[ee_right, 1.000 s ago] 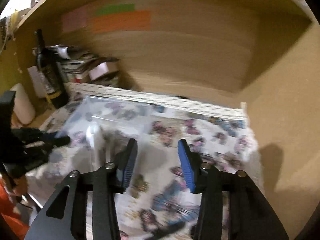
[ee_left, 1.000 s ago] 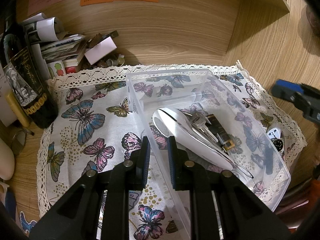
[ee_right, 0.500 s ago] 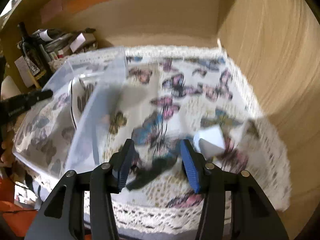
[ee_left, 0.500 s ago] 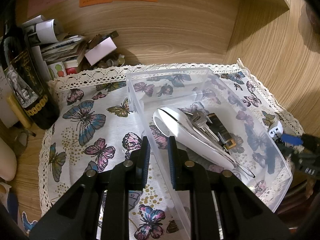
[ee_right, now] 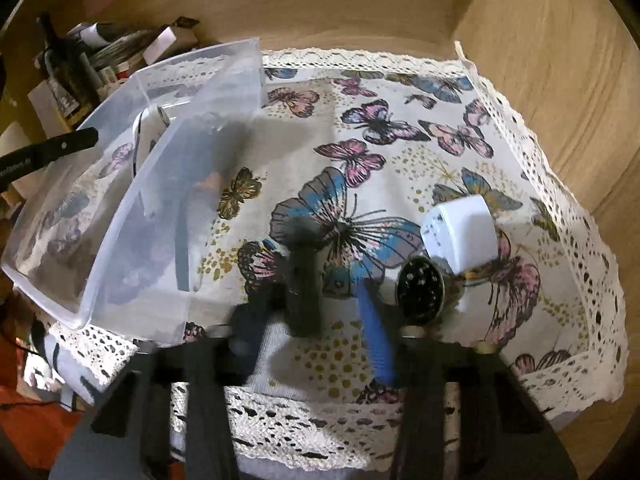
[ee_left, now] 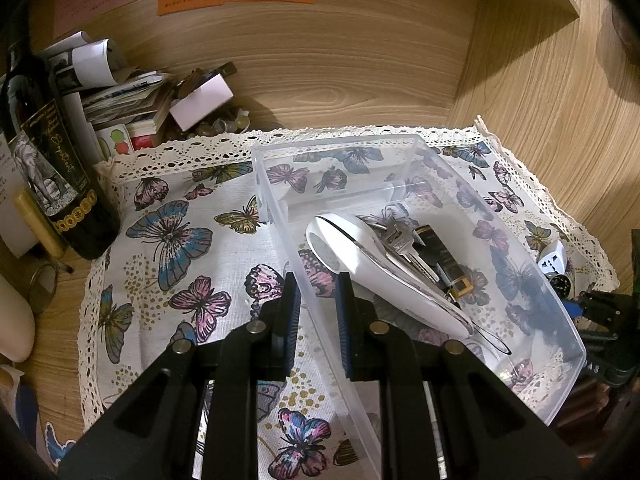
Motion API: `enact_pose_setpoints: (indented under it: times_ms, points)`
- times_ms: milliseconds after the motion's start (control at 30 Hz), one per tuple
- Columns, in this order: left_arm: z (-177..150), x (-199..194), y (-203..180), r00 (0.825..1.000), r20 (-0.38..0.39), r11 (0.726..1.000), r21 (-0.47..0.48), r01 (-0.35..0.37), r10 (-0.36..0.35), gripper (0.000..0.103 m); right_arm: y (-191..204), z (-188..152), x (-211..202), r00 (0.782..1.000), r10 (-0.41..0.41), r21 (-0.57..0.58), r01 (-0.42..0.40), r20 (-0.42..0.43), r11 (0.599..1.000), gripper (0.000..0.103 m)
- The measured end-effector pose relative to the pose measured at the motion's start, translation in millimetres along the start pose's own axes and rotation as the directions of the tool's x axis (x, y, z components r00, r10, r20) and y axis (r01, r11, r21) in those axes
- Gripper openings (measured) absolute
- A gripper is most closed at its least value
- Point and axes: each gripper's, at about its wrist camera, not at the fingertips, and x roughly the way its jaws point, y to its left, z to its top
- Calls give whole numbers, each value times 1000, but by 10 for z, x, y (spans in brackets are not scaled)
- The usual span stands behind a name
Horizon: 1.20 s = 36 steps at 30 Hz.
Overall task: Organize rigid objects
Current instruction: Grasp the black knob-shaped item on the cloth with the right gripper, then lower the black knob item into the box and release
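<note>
The left gripper point(ee_left: 318, 304) sits pinched down on the near long wall of the clear plastic bin point(ee_left: 416, 148), one finger outside the wall, one inside, the gap between them narrow with the thin plastic clamped in it. It points steeply down toward the butterfly cloth point(ee_left: 172, 240), its black arms filling the bottom of the left wrist view.

Inside the bin lie a long white handled tool point(ee_left: 372, 264), a bunch of keys point(ee_left: 400, 244) and a small dark brown piece with a gold end point(ee_left: 444, 260), all bunched along the middle of the bin floor.

Over on the right side, the right gripper point(ee_right: 340, 304) is down low at the cloth's near edge, tipped sharply downward, and its jaws are closing. The view is smeared with motion; the blue pad point(ee_right: 376, 336) and the dark finger point(ee_right: 304, 280) stand a modest way apart with only butterfly cloth showing between them. Nothing is gripped there.

Just beside the blue pad, to its right, rests a round black disc point(ee_right: 420, 288), and touching that a white plug adapter point(ee_right: 460, 232), both on the cloth near its right-hand near corner, outside the bin.

The bin stands to the left of them, toward the cloth's left side in the right wrist view. A dark wine bottle point(ee_left: 52, 168) stands off the cloth's far left corner amid stacked papers point(ee_left: 120, 92).
</note>
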Motion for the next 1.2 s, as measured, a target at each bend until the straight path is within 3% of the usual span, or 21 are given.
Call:
enact_pose_setpoints:
  times_ms: [200,400,833,1033,1200]
  points:
    - [-3,-4,0,1000,-2,1000,-1,2,-2,16,-3,47,-4,1000,1,-1,-1,20,1000,21]
    - [-6,-4,0,1000,-2,1000,-3,6,-6,16,-6,226,-185,996,-1,-3,1,94,1000,21]
    - [-13,-7,5,1000,-1,1000,-6,10,-10,16,304,806,-528,963,56,-117,-26,264,993,21]
    - [-14,-8,5,1000,0,1000,-7,10,-10,16,555,905,-483,958,107,-197,-55,266,979,21]
    - [-15,-9,-1,1000,0,1000,-7,10,-10,16,727,920,-297,967,140,-245,-86,213,966,21]
